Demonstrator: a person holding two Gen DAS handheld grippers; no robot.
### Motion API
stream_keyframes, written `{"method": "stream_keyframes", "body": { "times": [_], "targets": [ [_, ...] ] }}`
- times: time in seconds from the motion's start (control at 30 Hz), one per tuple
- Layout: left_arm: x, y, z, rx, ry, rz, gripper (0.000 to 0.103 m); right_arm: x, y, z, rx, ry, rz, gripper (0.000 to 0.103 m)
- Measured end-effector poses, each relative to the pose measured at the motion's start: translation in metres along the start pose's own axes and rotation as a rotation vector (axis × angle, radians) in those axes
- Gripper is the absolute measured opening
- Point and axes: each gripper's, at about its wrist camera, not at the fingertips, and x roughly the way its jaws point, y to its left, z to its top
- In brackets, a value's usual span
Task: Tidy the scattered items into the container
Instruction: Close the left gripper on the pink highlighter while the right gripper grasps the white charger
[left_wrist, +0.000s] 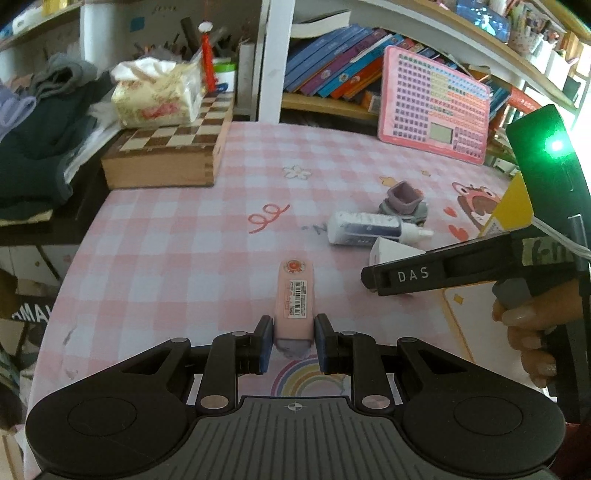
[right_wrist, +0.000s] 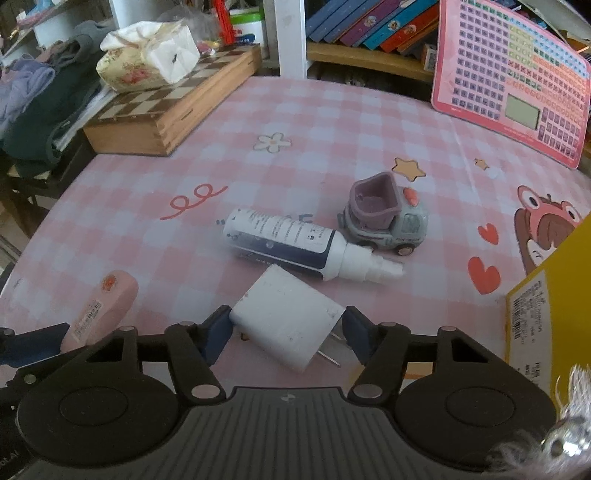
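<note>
My left gripper (left_wrist: 294, 339) is shut on the near end of a pink oblong case (left_wrist: 295, 295) with a barcode sticker, just above the pink checked tablecloth (left_wrist: 177, 258). The same case (right_wrist: 103, 306) shows at the lower left of the right wrist view. My right gripper (right_wrist: 286, 325) has both pads against a white plug charger (right_wrist: 284, 317) lying on the cloth, prongs toward me. Beyond it lie a white-and-navy spray bottle (right_wrist: 288, 243) and a grey toy truck (right_wrist: 384, 218). A yellow box (right_wrist: 546, 295) stands at the right edge.
A wooden chess box (right_wrist: 166, 118) with a tissue pack (right_wrist: 147, 55) on it sits at the back left, beside a pile of clothes (right_wrist: 33, 103). A pink learning tablet (right_wrist: 509, 74) leans against the bookshelf. A person's hand (left_wrist: 528, 332) holds the right gripper's handle.
</note>
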Motion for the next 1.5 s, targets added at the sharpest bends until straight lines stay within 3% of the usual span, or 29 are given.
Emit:
{"method": "stream_keyframes", "body": {
  "times": [0.57,0.83,1.5],
  "targets": [
    [-0.044,-0.015,-0.008,-0.017,-0.06,-0.027,0.022,-0.065,-0.004,-0.029,0.005,-0.046,0.082,0.063],
    [-0.069,-0.021,-0.019,-0.023,-0.081,-0.045,0.022,-0.099,0.005,-0.044,-0.046,-0.112,0.082,0.063],
    [-0.132,-0.039,-0.058,0.003,-0.11,-0.142,0.022,-0.169,0.019,-0.117,-0.031,-0.109,0.118,0.063]
  ]
}}
